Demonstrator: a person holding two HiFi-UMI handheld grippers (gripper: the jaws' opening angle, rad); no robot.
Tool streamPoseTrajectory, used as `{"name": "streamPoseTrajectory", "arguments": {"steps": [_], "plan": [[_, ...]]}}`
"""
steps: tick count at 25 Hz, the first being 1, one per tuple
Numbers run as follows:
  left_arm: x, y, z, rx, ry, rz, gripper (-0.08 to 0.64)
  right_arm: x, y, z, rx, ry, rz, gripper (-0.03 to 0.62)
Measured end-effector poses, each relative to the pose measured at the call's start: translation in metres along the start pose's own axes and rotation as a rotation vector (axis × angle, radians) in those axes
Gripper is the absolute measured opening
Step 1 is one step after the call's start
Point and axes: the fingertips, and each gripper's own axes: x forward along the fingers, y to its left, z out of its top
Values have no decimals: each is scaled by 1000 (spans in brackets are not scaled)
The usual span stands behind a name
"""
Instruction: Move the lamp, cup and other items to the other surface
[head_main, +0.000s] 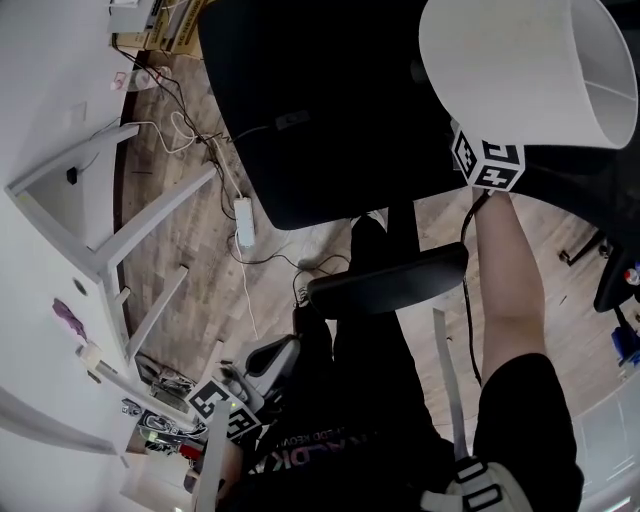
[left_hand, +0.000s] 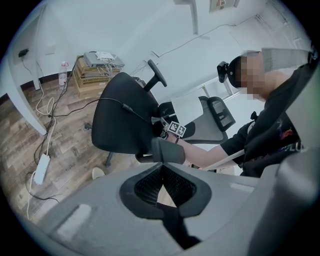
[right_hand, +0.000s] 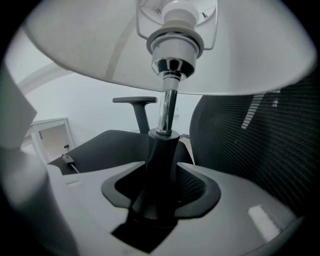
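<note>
At the right gripper (right_hand: 162, 166), wide-spread jaws round the dark lower stem (right_hand: 161, 150) of the lamp (head_main: 520, 65), with a gap at each side and a bare mesh pad (right_hand: 192, 184) on show to the stem's right: released, not clenched. Above the jaws, a chrome tube (right_hand: 169, 107), a white bulb socket (right_hand: 175, 35) and the underside of the pale shade (right_hand: 75, 50). From the head view, the shade high at upper right, just above the right gripper's marker cube (head_main: 488, 160) and a bare forearm (head_main: 510, 300), over a black office chair (head_main: 320, 100). Cannot tell what the lamp's base rests on, if anything.

At the left gripper (left_hand: 161, 169), low at the person's left side, jaws closed tip to tip on nothing, with only a narrow wedge of floor visible behind the pads.

Round about, a wood-plank floor (head_main: 190, 270), a white power strip (head_main: 244, 222) among loose cables, and a white table (head_main: 100, 262) on slanted legs by a white wall. Against that wall, in the left gripper view, a cardboard box (left_hand: 95, 77) with flat devices on top. Beside the lamp, a black mesh chair back (right_hand: 260, 150).
</note>
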Motion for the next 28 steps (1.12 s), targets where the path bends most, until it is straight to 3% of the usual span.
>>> {"name": "streamPoseTrajectory", "arguments": {"steps": [8, 10, 11, 12, 17, 21, 24, 28], "plan": [[1, -5, 0, -5, -10, -22, 3, -42, -9, -27, -56, 111, 0, 191], [2, -7, 0, -6, -13, -28, 3, -61, -13, -38, -58, 164, -20, 149], [2, -7, 0, -5, -16, -31, 3, -73, -15, -43, -55, 193, -30, 45], [1, -8, 0, -4, -22, -35, 3, -85, -15, -47, -47, 222, -34, 5], [-10, -15, 12, 23, -104, -70, 3, -139, -8, -39, -80, 302, -12, 5], [-33, -19, 25, 43, -197, -86, 3, -180, -12, -8, -7, 298, -41, 5], [-58, -21, 29, 65, -275, -103, 3, -205, -4, 45, 108, 205, -48, 5], [-103, -20, 32, 92, -397, -97, 3, -223, 41, 131, 47, 84, 13, 5]]}}
